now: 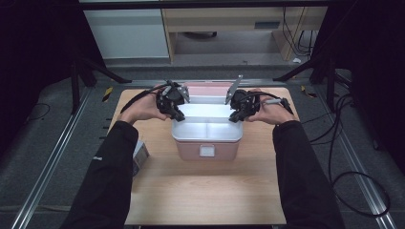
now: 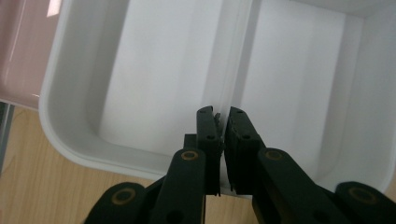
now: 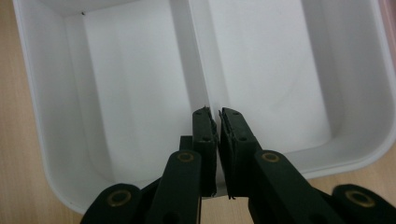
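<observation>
A white tray (image 1: 206, 130) with two compartments rests on top of a pink box (image 1: 206, 151), whose pink lid (image 1: 206, 89) stands open at the back. My left gripper (image 1: 177, 114) is shut on the tray's left wall, and my right gripper (image 1: 235, 116) is shut on its right wall. In the left gripper view the left gripper (image 2: 222, 125) pinches the near wall of the tray (image 2: 154, 84) right where the divider (image 2: 232, 70) meets it. The right gripper (image 3: 217, 122) holds the tray (image 3: 130, 88) the same way at its divider (image 3: 198, 70). Both compartments are empty.
The box stands at the middle back of a wooden table (image 1: 205, 191). A small grey box (image 1: 140, 155) lies near the table's left edge beside the left sleeve. Cables (image 1: 344, 143) trail over the floor to the right.
</observation>
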The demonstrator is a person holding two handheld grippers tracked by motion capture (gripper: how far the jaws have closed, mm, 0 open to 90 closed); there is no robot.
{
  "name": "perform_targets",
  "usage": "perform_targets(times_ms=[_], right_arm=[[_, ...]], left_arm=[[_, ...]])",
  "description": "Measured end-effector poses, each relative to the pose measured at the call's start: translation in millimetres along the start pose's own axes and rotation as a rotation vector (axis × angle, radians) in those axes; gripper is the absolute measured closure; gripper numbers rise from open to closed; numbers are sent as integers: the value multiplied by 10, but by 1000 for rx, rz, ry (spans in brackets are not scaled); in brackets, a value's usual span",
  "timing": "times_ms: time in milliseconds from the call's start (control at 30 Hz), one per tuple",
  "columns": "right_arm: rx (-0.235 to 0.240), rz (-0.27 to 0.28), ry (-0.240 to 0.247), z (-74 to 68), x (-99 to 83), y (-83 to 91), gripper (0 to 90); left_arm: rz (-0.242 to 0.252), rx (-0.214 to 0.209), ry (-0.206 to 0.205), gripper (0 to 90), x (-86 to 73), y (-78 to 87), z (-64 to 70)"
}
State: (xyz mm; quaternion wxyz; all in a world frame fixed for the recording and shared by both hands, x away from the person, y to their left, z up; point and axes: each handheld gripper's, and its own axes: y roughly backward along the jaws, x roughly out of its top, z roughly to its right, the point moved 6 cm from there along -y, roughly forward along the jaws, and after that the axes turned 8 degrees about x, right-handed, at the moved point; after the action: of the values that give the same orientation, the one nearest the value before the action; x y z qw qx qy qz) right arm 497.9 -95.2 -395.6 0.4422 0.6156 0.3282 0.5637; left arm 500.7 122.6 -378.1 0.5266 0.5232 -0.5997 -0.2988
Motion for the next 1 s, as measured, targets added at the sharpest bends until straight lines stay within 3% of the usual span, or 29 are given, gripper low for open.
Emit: perform_targets(times_ms=[200, 267, 367, 500, 700, 733, 767, 800, 900, 967, 1000], right_arm=[[0, 1, 43, -282, 92, 255, 861], [1, -1, 43, -338, 99, 284, 862], [-4, -16, 60, -546, 129, 353, 868], [-2, -23, 71, -747, 125, 387, 872], [17, -29, 80, -1057, 52, 359, 877], [17, -29, 80, -1057, 52, 359, 877], [36, -34, 81, -1162, 21, 320, 881], [36, -34, 81, -1162, 21, 320, 881], [58, -38, 78, -1340, -41, 226, 887], [64, -43, 83, -1382, -55, 205, 889], [73, -50, 84, -1462, -79, 158, 890]], left_arm=[[9, 0, -13, 853, 7, 312, 227], [9, -2, -15, 853, 2, 344, 269], [-18, 4, -37, 855, -12, 433, 436], [-7, -2, -51, 859, -40, 509, 620], [3, -28, -55, 861, -116, 520, 932], [3, -28, -55, 861, -116, 520, 932], [8, -36, -53, 859, -148, 497, 1020], [8, -36, -53, 858, -148, 497, 1020], [9, -71, -49, 857, -218, 427, 1189], [5, -74, -54, 858, -232, 414, 1232], [1, -72, -62, 859, -261, 381, 1319]])
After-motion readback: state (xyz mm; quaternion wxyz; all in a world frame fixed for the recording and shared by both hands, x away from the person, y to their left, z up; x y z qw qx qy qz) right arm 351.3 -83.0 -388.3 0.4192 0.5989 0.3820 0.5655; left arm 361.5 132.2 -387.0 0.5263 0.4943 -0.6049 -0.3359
